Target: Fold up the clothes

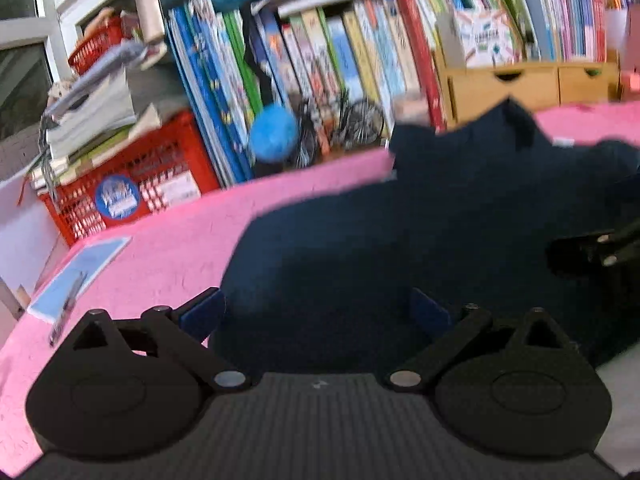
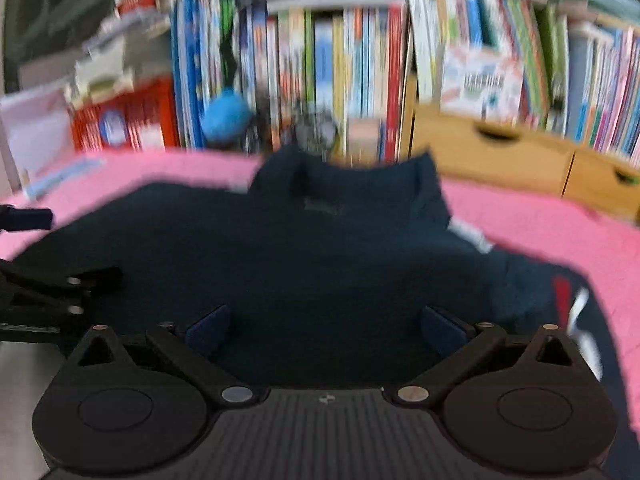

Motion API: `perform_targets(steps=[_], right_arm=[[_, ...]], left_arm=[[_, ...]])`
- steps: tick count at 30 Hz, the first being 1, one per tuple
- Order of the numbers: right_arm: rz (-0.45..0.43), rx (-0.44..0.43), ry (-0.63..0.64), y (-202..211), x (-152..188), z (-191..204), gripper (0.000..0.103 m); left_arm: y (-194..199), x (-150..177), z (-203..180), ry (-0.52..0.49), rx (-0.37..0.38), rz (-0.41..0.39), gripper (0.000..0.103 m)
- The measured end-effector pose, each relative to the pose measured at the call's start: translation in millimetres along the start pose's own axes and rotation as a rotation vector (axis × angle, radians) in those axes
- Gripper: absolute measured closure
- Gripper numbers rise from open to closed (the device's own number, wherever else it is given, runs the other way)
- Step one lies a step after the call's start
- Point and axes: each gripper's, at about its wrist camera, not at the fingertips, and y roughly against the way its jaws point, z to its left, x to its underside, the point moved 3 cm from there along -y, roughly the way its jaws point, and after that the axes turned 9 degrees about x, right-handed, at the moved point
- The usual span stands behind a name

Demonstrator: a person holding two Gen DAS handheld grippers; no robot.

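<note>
Navy garment (image 2: 320, 248) lies spread on the pink table cover (image 2: 540, 224), collar toward the bookshelf (image 2: 320, 60). My left gripper (image 1: 320, 316) and right gripper (image 2: 326, 328) hover wide apart-jawed over its near edge, holding nothing. I judge either gripping for a fold or smoothing.

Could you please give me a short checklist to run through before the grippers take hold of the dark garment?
1. Left gripper open, fingers spread: ok.
2. Right gripper open: ok.
3. Navy garment lying on the pink cloth: ok.
4. Garment spread flat, no bunching: not ok, its far right part is rumpled.
5. Fabric between either gripper's fingers: cannot tell, too blurred.
6. Blue booklet apart from the garment: ok.
</note>
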Motion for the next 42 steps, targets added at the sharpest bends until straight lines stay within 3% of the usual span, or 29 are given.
perform_targets(steps=[11, 16, 20, 22, 25, 29, 32, 35, 39, 42], right_arm=[[0.023, -0.020, -0.005, -3.8, 0.5, -1.2, 0.000], [-0.004, 0.034, 0.013, 11.5, 15.9, -34.7, 0.000], [-0.043, -0.041, 0.099, 29.8, 31.4, -58.4, 0.001], [-0.051, -0.021, 0.136, 39.3, 32.6, -56.2, 0.000], [-0.100, 0.106, 0.165, 57.8, 25.3, -42.7, 0.000], [-0.179, 0.033, 0.148, 73.3, 11.2, -18.7, 0.000], [-0.144, -0.019, 0.175, 62.6, 6.9, 8.7, 0.000], [-0.049, -0.027, 0.175, 32.9, 11.2, 27.7, 0.000], [0.013, -0.069, 0.039, 8.6, 6.2, 18.4, 0.000], [0.025, -0.049, 0.012, 10.0, 5.8, 16.8, 0.000]], left_arm=[[0.1, 2.5, 0.4, 0.001, 0.002, 0.022, 0.000], [0.3, 2.6, 0.9, 0.009, 0.011, 0.024, 0.000], [-0.8, 2.6, 4.1, 0.032, 0.051, 0.028, 0.000], [-1.1, 2.6, 3.9, 0.034, 0.055, 0.029, 0.000], [-1.3, 2.6, 3.8, 0.036, 0.056, 0.029, 0.000], [-1.6, 2.6, 4.8, 0.043, 0.061, 0.031, 0.000], [-1.4, 2.8, 4.8, 0.046, 0.063, 0.032, 0.000], [-1.3, 3.0, 4.8, 0.047, 0.064, 0.032, 0.000], [-1.9, 3.1, 6.9, 0.059, 0.070, 0.035, 0.000], [-2.4, 3.4, 8.3, 0.069, 0.077, 0.037, 0.000]])
